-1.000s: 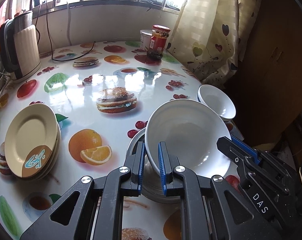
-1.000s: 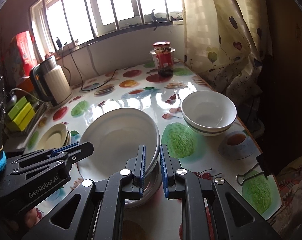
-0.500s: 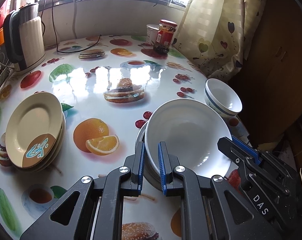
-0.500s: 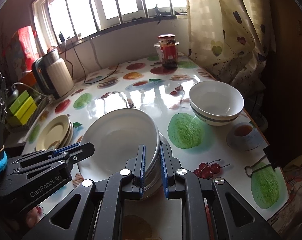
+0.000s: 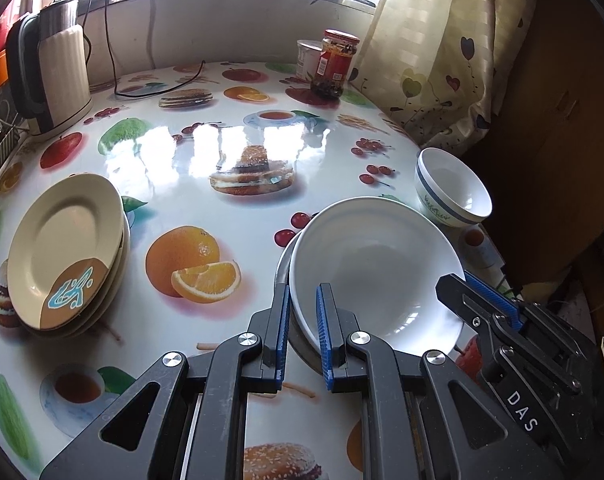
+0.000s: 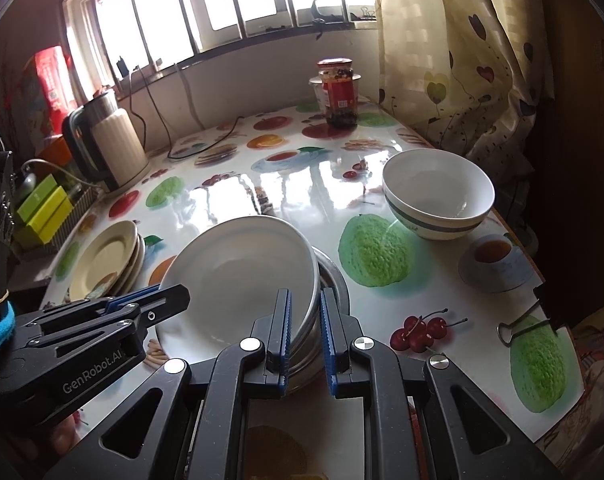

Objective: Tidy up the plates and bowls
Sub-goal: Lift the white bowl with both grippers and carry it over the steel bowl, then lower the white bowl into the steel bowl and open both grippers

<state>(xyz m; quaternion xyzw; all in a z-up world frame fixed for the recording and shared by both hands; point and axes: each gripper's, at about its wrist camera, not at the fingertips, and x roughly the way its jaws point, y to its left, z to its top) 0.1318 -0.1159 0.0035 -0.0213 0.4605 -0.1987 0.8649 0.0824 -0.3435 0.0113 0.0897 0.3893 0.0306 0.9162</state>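
Barely anything has shifted over the last second: the white bowl [image 5: 376, 268] remains tilted, its mouth facing up and toward the cameras, above a metal dish [image 6: 332, 280] on the table [image 5: 206, 148]. Left gripper [image 5: 303, 320] and right gripper [image 6: 305, 326] each stay clamped on opposite sides of its rim.

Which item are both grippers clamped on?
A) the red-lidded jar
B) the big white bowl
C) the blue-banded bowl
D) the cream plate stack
B: the left gripper and the right gripper each pinch opposite rim edges of the big white bowl, which sits over a metal dish.
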